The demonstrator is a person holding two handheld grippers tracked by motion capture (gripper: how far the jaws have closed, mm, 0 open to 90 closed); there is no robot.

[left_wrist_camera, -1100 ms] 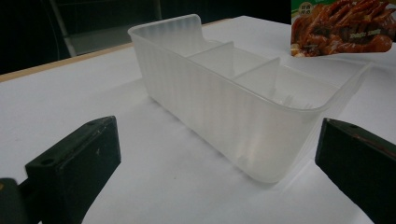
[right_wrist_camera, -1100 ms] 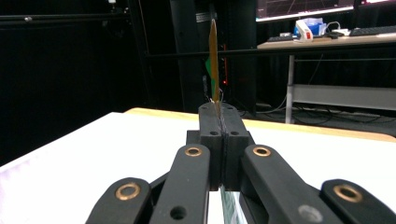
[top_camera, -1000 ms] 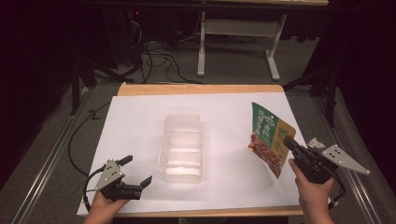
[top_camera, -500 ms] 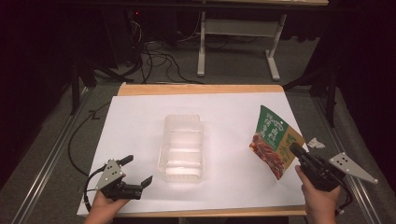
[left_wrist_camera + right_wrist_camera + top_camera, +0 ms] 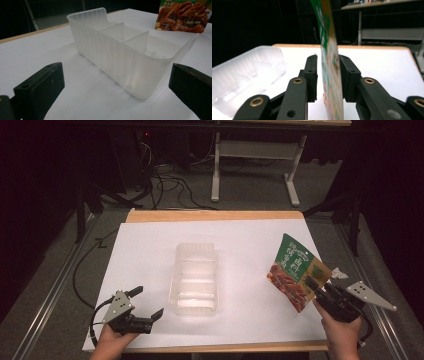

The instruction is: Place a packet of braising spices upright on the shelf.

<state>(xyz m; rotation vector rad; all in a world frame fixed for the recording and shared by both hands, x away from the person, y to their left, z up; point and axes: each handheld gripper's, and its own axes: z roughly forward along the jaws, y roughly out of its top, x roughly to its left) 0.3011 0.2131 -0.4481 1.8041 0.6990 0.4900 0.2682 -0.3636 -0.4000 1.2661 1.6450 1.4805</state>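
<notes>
From the high view, the right hand-held gripper [image 5: 313, 286] sits at the near right of the white-covered counter [image 5: 240, 235], its jaws at the lower edge of a green and red printed snack pouch [image 5: 296, 270] that stands tilted above the sheet; these jaws have just been opening, with the pouch between them. A clear plastic rectangular tray with dividers [image 5: 195, 279] lies in the middle of the counter, well apart from the pouch. The left hand-held gripper [image 5: 147, 306] rests at the near left, jaws spread wide with nothing in them, just beside the tray's near left corner. In the left gripper view, the two black jaws stand far apart on either side of the tray's [image 5: 130, 57] near end, not touching it, and the pouch [image 5: 183, 16] shows at the far right. In the right gripper view, the pouch [image 5: 329, 62] stands edge-on between the jaws, with a narrow gap visible on the left side, and the tray [image 5: 244, 75] lies to the left.
</notes>
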